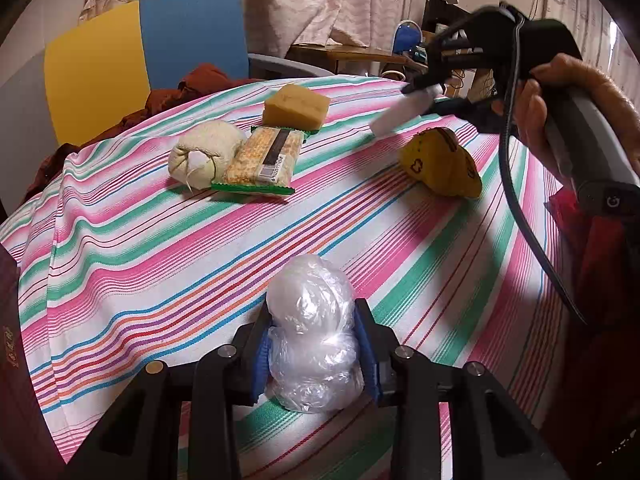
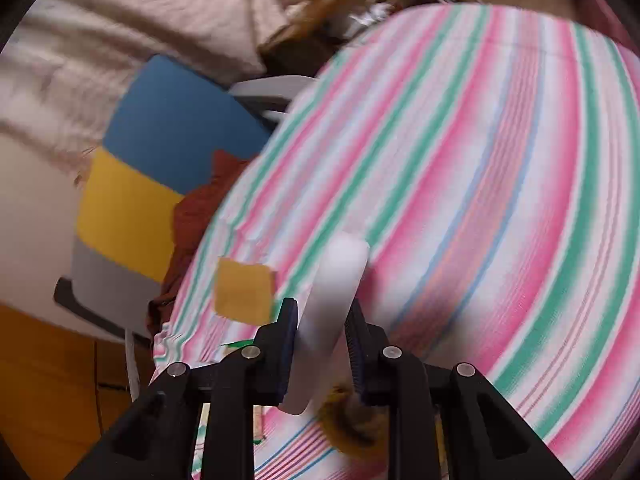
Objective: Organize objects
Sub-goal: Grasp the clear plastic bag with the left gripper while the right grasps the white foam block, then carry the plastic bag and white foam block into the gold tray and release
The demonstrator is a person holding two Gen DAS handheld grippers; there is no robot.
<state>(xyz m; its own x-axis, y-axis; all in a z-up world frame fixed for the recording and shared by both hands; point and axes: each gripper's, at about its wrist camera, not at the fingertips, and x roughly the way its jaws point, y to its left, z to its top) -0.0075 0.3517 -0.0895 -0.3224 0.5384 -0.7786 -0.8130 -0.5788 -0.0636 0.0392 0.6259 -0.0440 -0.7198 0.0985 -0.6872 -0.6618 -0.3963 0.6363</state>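
on striped cloth [image 1: 160,264], barcoded snack pack [image 1: 262,160], digits blurred

Plastic bundle [image 1: 312,336] stands on the surface [image 1: 160,264] at its near edge, between the left gripper's [image 1: 314,346] fingers. Farther back, left of centre: cloth pouch [image 1: 202,156] touching a snack packet [image 1: 262,158] on its right; sponge block [image 1: 296,106] just behind the packet. Cap [image 1: 440,164] lies to the right, well apart. Chair [image 1: 140,56] behind the surface's far left edge.

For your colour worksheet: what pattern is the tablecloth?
Pink, green and white stripes on the tablecloth; clearest in the left wrist view.
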